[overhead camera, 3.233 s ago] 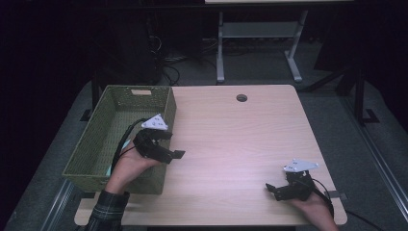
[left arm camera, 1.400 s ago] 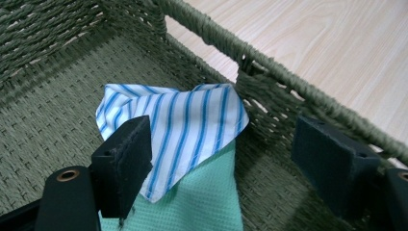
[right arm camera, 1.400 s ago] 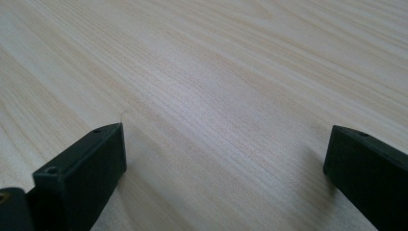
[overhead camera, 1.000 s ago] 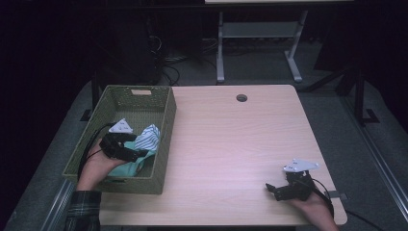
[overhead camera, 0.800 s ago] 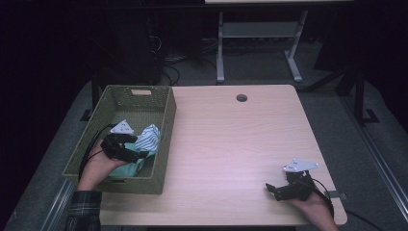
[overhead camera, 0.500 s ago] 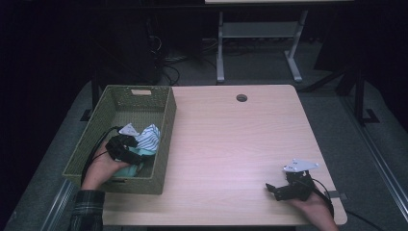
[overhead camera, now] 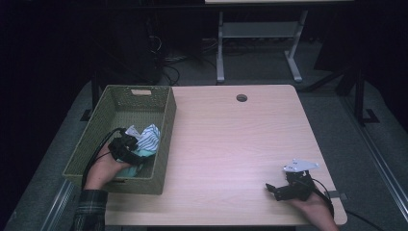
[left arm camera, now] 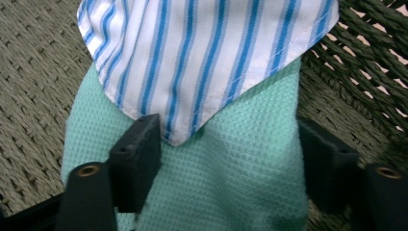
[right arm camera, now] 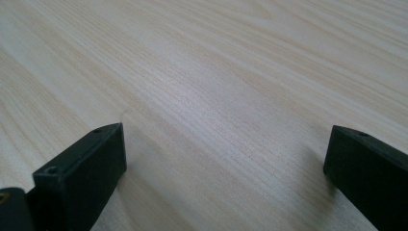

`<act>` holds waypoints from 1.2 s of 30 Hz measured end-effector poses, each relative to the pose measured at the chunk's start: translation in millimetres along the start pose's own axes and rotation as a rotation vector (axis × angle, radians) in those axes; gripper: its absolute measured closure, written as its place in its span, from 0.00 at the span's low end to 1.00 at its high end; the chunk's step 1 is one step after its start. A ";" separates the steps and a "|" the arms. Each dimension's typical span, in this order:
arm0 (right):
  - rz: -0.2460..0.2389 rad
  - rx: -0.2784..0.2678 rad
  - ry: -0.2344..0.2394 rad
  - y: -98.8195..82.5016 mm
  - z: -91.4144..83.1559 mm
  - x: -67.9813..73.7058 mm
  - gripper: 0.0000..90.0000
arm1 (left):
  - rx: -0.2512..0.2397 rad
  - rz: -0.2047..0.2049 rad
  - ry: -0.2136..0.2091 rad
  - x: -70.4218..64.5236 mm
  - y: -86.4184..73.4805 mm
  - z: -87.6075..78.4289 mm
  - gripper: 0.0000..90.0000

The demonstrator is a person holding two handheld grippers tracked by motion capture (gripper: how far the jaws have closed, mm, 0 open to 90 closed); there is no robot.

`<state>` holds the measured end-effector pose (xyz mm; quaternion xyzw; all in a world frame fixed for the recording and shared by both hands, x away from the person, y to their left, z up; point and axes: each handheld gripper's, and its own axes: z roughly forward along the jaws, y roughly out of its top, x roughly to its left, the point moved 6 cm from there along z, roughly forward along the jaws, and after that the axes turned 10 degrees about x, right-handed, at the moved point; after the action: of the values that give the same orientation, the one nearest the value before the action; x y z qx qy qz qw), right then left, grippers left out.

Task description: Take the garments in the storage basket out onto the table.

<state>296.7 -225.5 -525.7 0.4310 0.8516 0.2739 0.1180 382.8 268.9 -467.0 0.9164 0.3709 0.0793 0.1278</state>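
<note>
Step in hand: the left gripper (overhead camera: 126, 148) was down inside the woven basket (overhead camera: 161, 126), going for the cloths at its near end.
Cloths: a green waffle cloth (left arm camera: 231, 192) lay on the basket floor, a blue-striped cloth (left arm camera: 202, 53) overlapping its far end.
Left jaws: spread either side of the green cloth, just then closing, not yet pinching it.
Right gripper (overhead camera: 288, 187): rested on the desk (overhead camera: 231, 144), jaws spread, nothing between.
Next move: by my guess, finish closing, then lift clear of the basket wall.
</note>
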 end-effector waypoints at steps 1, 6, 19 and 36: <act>0.000 0.000 0.000 0.0 0.0 0.0 0.01 | 0.003 -0.003 -0.001 -0.1 -0.2 0.3 0.37; 0.001 0.000 0.001 0.0 0.0 0.1 0.01 | 0.025 -0.051 0.005 3.3 -2.4 0.9 0.54; 0.000 -0.001 0.000 0.1 0.0 0.0 0.01 | -0.019 -0.106 -0.036 6.8 -1.6 -7.7 0.87; 0.001 0.000 0.001 0.1 0.0 0.1 0.01 | -0.255 -0.178 -0.052 18.8 1.6 -51.2 0.89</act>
<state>296.7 -225.5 -525.7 0.4313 0.8514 0.2742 0.1176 385.0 289.9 -416.7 0.8581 0.4341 0.0901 0.2591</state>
